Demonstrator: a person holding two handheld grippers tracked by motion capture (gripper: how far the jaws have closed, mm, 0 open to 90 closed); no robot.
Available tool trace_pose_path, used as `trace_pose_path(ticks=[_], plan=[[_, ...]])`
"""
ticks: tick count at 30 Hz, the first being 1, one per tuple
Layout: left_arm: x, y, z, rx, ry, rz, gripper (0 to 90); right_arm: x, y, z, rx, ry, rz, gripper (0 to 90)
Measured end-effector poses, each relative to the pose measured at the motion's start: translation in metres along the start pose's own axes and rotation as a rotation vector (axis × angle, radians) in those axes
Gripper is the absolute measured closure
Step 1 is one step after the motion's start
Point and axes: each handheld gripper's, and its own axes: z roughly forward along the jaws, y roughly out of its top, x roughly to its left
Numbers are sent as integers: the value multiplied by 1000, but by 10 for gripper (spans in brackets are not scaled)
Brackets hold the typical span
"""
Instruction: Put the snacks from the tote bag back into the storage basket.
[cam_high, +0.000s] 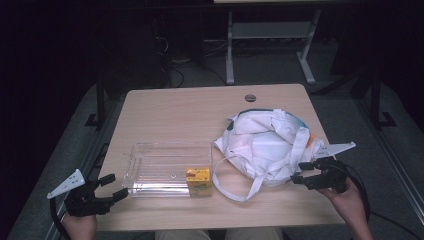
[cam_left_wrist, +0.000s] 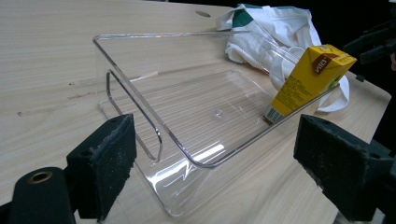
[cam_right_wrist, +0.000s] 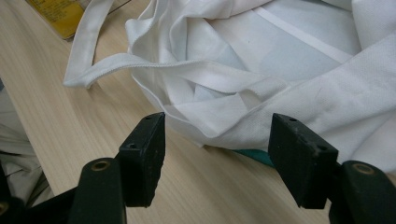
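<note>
A clear plastic tray lies on the table's front left. A yellow drink carton stands in its right front corner, tilted in the left gripper view. A crumpled white cloth bag with long straps sits to the tray's right. My left gripper is open, just off the tray's left end, with nothing between its pads. My right gripper is open at the bag's front right edge, its jaws on either side of a fold of the cloth.
The wooden table has a round cable hole near its far edge. A bag strap loops onto the table in front of the carton. Another desk's legs stand on the floor beyond.
</note>
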Motion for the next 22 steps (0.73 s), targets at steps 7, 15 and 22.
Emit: trace_pose_path(ticks=[7,15,22], plan=[[-1,1,1,4,-7,6,128,4,-7,-1,-6,-9,7,360],[1,3,5,0,-12,12,128,10,-12,1,0,-30,1,340],[0,4,5,2,-16,18,127,18,-13,-4,-26,-28,-9,332]])
